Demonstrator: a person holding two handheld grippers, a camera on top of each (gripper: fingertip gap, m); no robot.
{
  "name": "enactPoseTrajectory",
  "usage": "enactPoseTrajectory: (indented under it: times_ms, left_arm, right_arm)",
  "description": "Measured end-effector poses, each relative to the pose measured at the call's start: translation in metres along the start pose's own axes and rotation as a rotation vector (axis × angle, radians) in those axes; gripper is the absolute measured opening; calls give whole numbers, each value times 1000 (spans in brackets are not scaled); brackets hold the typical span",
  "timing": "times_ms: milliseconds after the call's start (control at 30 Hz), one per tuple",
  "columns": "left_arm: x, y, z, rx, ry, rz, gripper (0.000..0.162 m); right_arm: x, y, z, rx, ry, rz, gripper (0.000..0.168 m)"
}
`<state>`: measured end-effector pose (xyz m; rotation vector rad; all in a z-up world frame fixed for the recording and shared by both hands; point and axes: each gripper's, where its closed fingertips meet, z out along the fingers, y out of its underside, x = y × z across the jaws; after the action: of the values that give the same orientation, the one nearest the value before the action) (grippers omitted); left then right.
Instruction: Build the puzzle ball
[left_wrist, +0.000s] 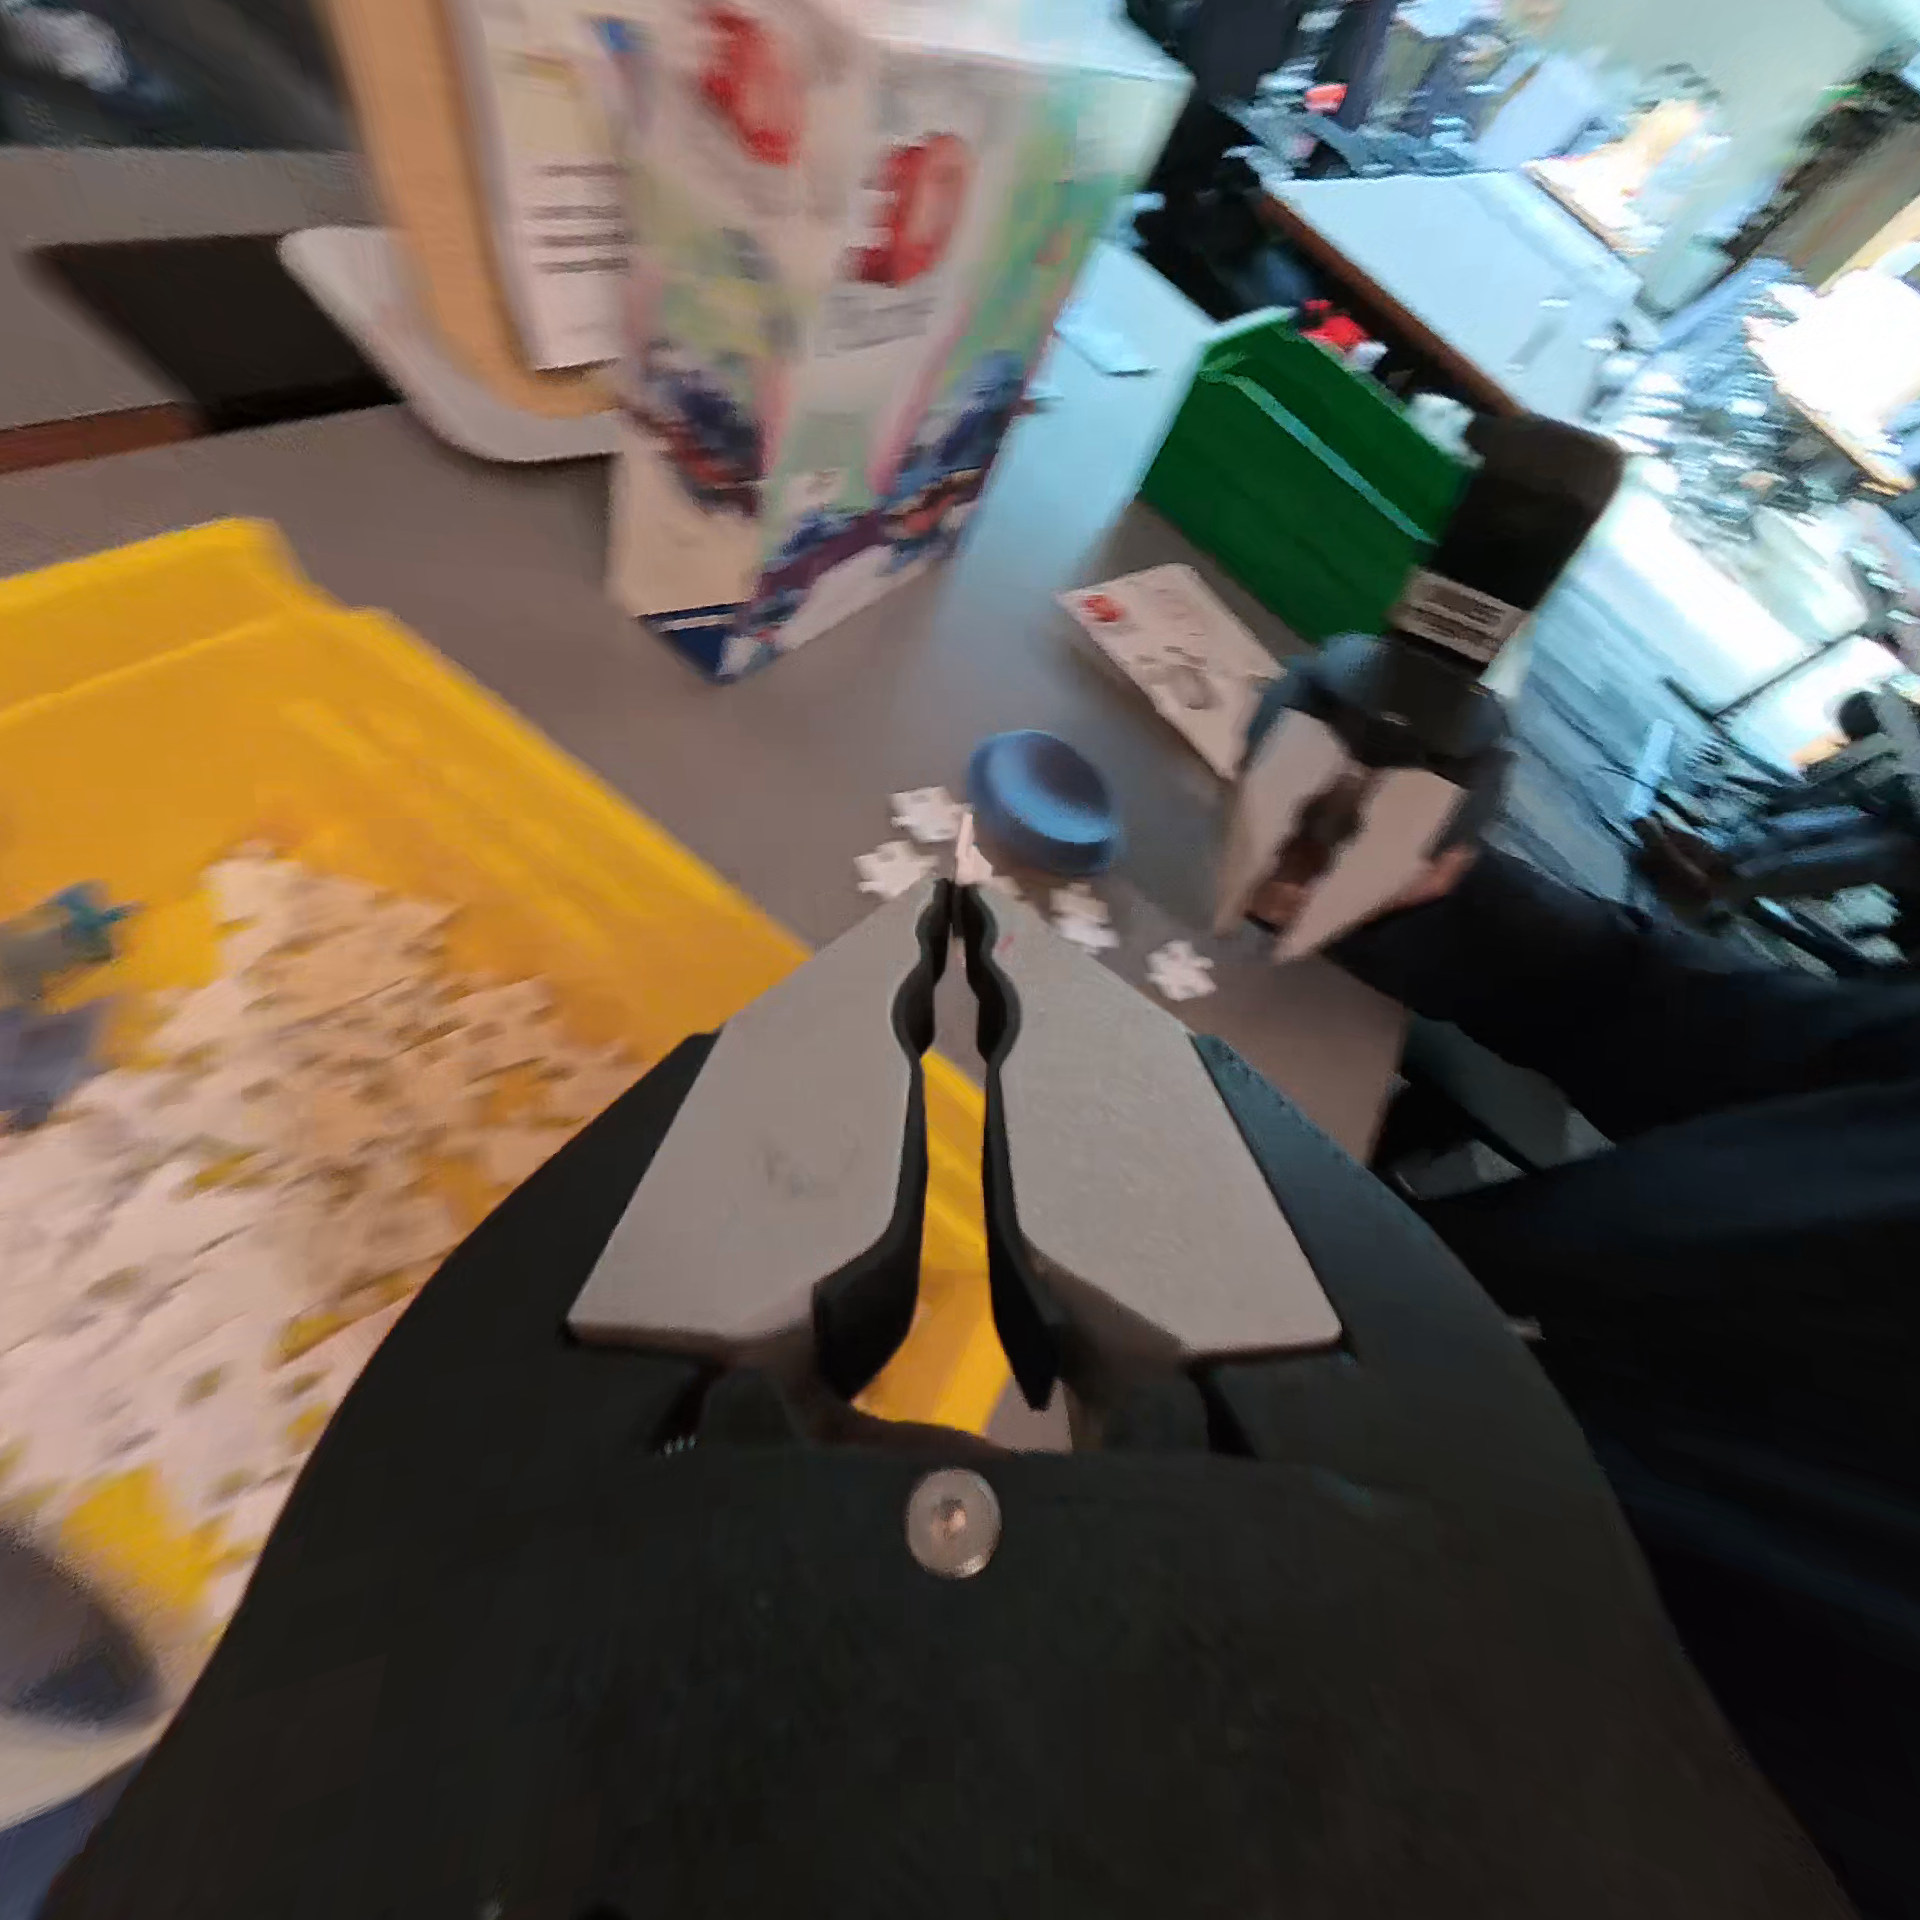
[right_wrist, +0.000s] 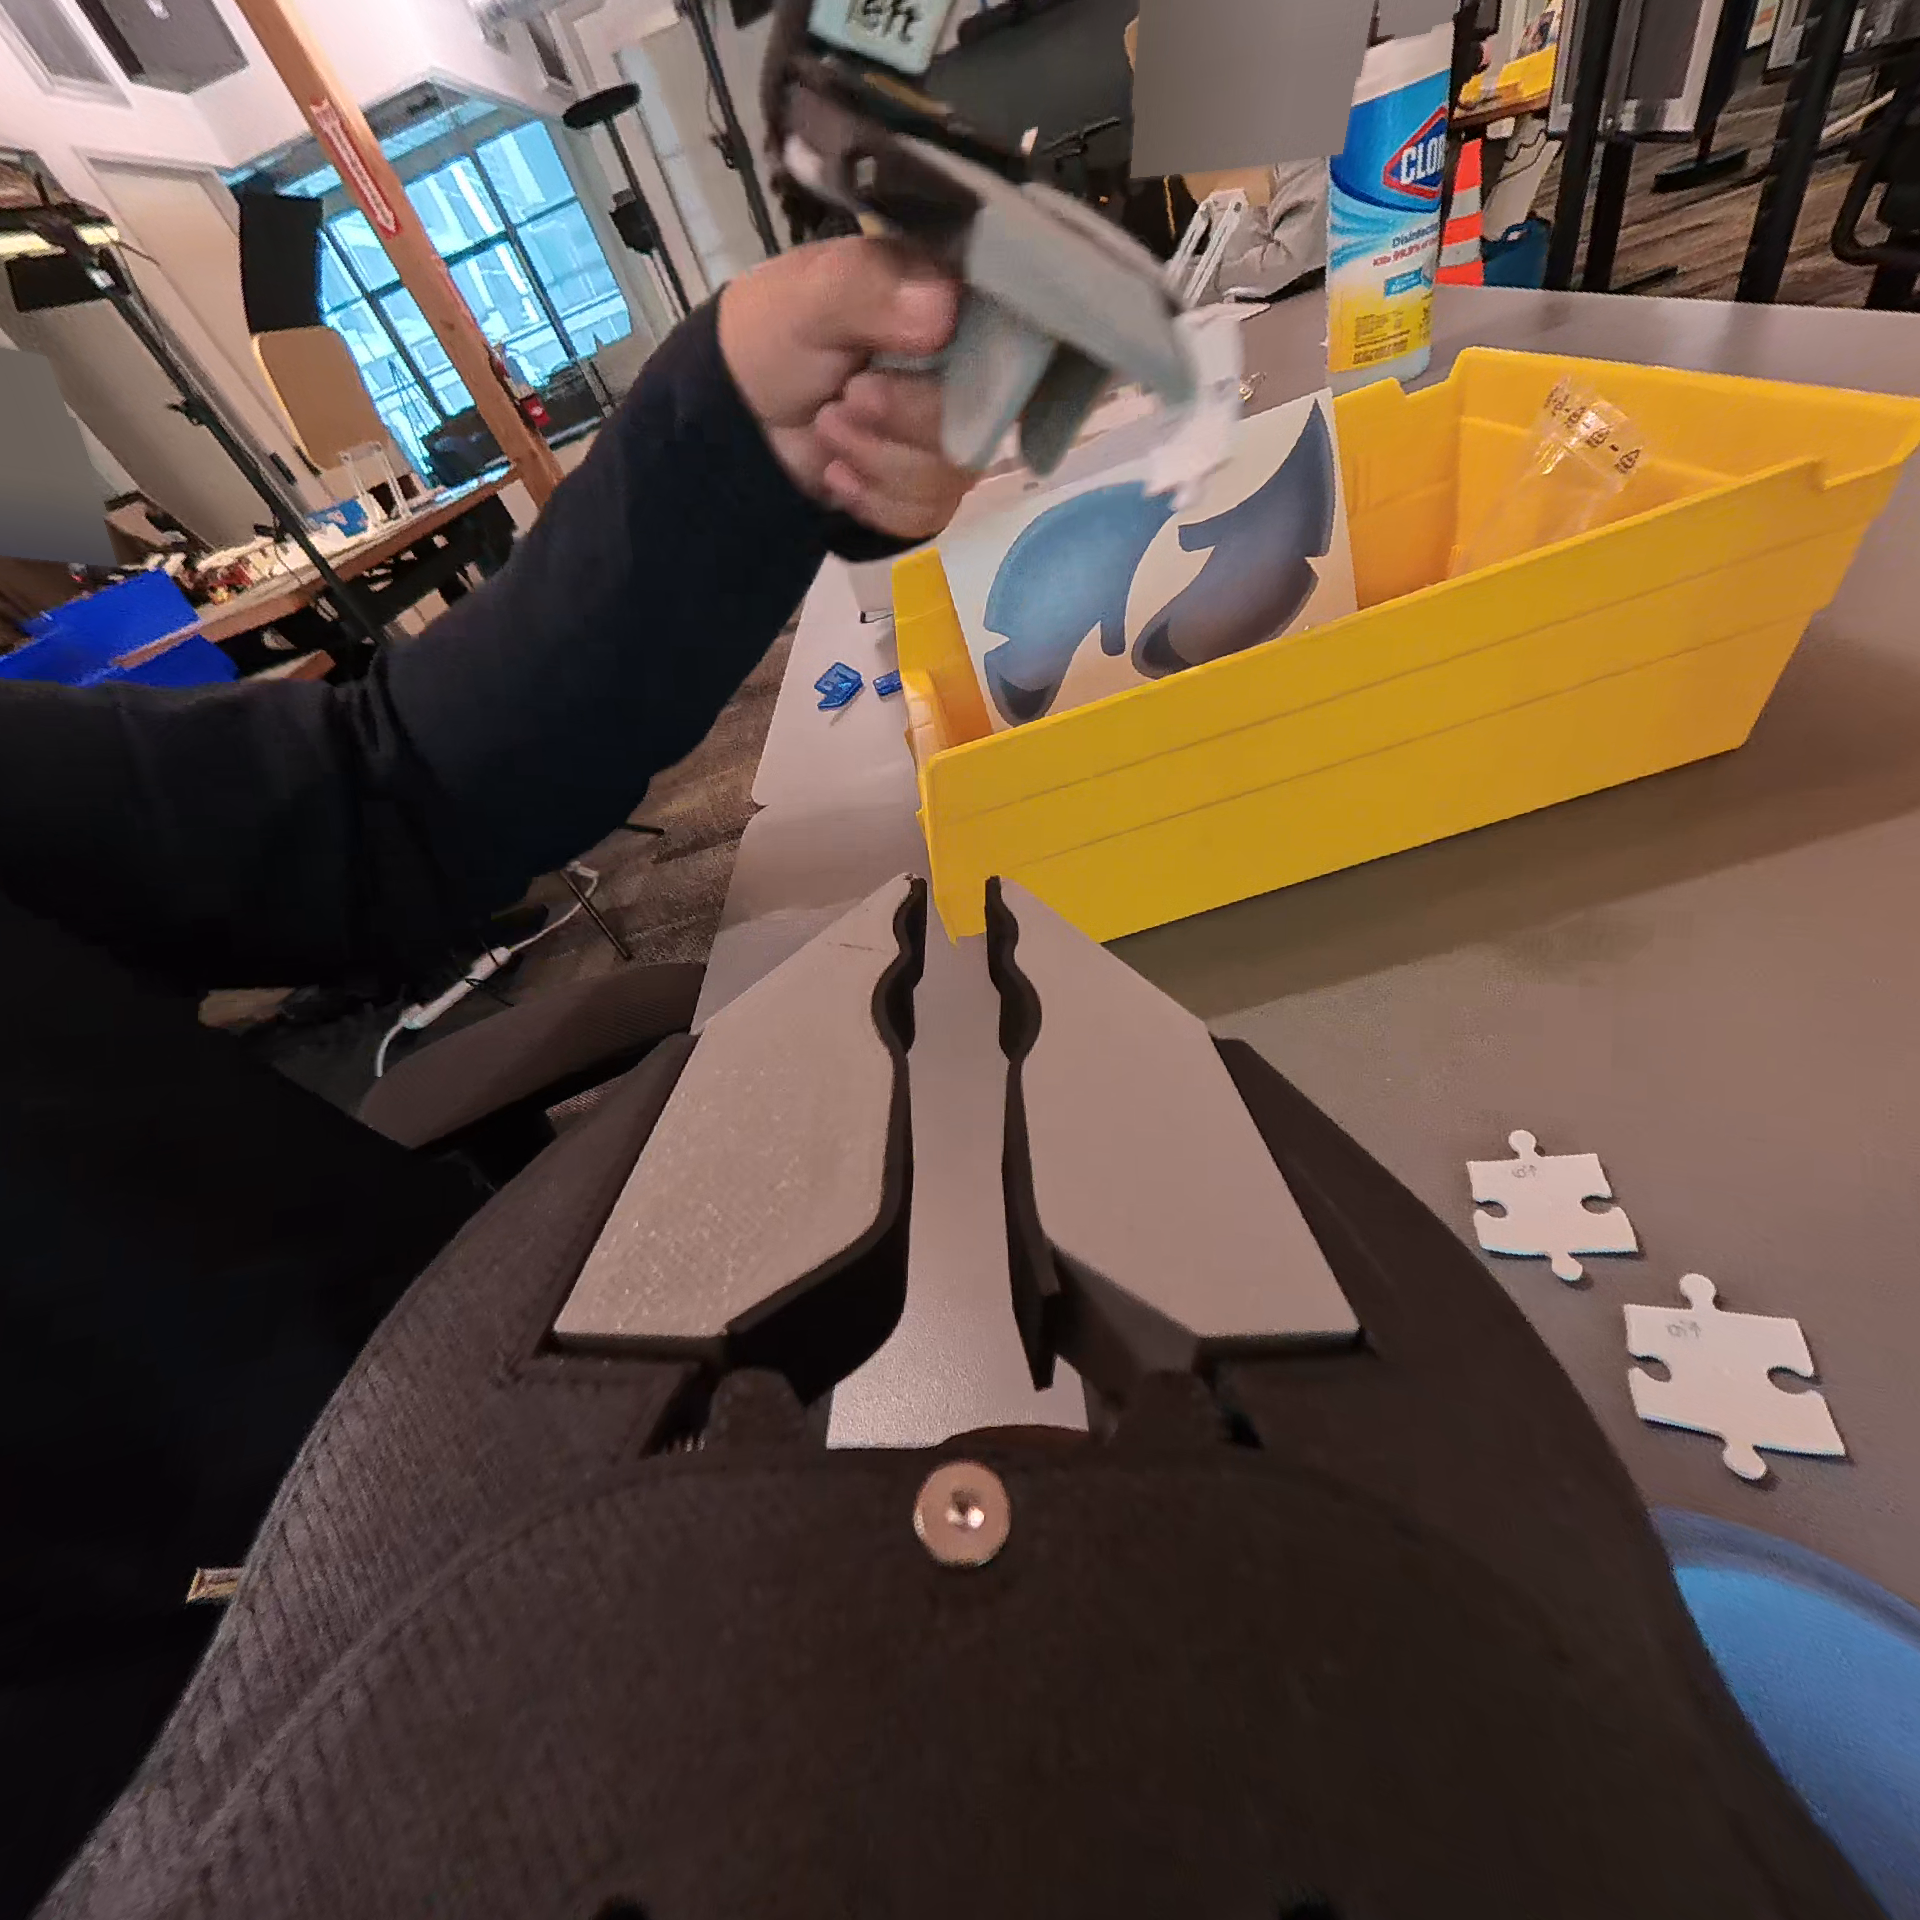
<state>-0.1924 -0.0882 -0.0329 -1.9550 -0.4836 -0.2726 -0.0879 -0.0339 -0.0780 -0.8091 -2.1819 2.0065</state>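
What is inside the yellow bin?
The yellow bin holds a heap of white puzzle pieces, a printed sheet with blue shapes and a clear bag. The pile covers its floor.

Left tongs (left_wrist: 957, 896) pinched together — right tongs (right_wrist: 954, 902) slightly parted.

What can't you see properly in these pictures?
- Left wrist view: the pieces in the yellow bin are smeared by motion blur.
- Right wrist view: the piece held by the left gripper is blurred too.
- Right wrist view: the blue dome is cut off by the corner and hidden behind the right gripper.
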Motion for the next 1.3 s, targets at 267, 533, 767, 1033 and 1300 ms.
enactPoseTrajectory:
  times_ms: [267, 533, 767, 1033, 1300]
  left_arm:
    - [-114, 27, 21, -247, -255, -146, 0]
    - [-178, 74, 47, -464, -421, -145, 4]
    - [-174, 59, 42, -407, -483, -50, 29]
    - [-103, 69, 25, -342, -340, 136, 37]
    - [-111, 130, 26, -555, -305, 131, 46]
  right_arm:
    - [-2, 9, 4, -37, -3, -27, 9]
    - [3, 11, 1, -32, -5, -8, 9]
    - [11, 18, 3, -53, 11, 13, 9]
    - [18, 22, 3, -59, 25, 38, 9]
    - [21, 23, 3, -53, 14, 75, 10]
